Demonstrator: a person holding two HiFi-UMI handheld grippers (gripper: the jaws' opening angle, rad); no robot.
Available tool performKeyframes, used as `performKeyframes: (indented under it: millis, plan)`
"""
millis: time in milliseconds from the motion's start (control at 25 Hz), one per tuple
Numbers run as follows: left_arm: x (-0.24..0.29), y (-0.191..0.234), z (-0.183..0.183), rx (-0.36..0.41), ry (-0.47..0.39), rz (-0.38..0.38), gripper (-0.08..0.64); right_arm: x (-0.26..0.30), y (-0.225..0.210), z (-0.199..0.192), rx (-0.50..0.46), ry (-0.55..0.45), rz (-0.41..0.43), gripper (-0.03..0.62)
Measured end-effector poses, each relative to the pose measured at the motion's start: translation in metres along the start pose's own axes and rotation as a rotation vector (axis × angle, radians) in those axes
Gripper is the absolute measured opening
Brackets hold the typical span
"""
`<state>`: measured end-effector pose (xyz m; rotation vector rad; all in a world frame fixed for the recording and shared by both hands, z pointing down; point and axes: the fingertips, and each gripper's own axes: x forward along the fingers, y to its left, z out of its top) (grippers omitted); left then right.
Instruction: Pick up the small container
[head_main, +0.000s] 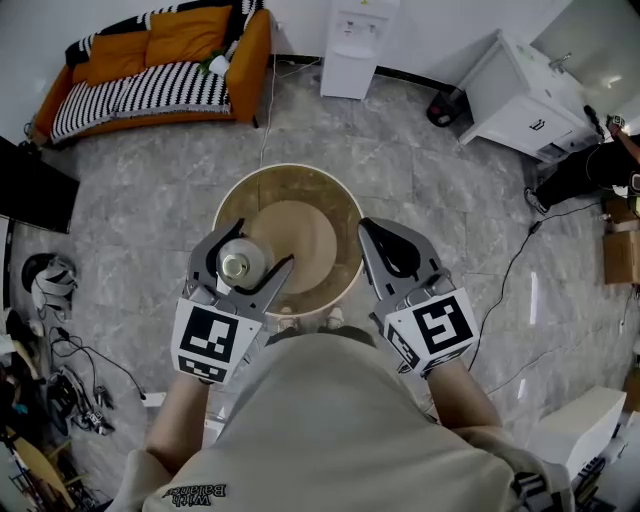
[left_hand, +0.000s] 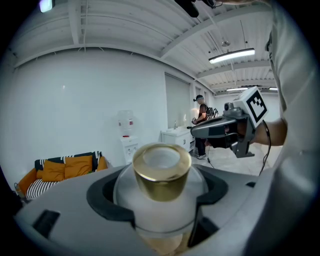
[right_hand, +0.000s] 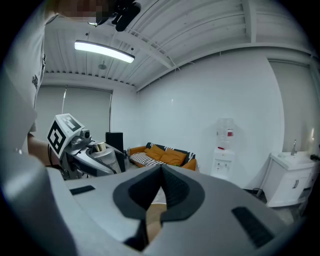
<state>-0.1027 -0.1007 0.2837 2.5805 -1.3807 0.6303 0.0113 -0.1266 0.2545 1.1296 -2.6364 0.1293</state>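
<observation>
The small container (head_main: 238, 263) is a frosted jar with a gold lid (left_hand: 161, 169), and it sits between the jaws of my left gripper (head_main: 246, 262), lifted over the round table (head_main: 333, 200). In the left gripper view the jar (left_hand: 160, 200) fills the gap between the dark pads, which press on its sides. My right gripper (head_main: 383, 246) hovers over the table's right edge with its jaws shut and nothing between them. From the right gripper view the left gripper with the jar (right_hand: 100, 148) shows at the left.
An orange sofa (head_main: 150, 62) with a striped cover stands at the back left, a water dispenser (head_main: 358, 45) and a white cabinet (head_main: 520, 95) at the back. Cables and gear (head_main: 60, 380) lie on the floor at the left. A person (left_hand: 201, 112) stands far off.
</observation>
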Motion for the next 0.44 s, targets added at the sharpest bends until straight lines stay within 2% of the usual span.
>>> performKeyframes:
  millis: [440]
  plan:
    - [-0.0054,-0.0029,0.0081,0.004,-0.012,0.005,0.339,-0.0065,-0.0011,0.0061,-0.007,-0.008,-0.01,-0.005]
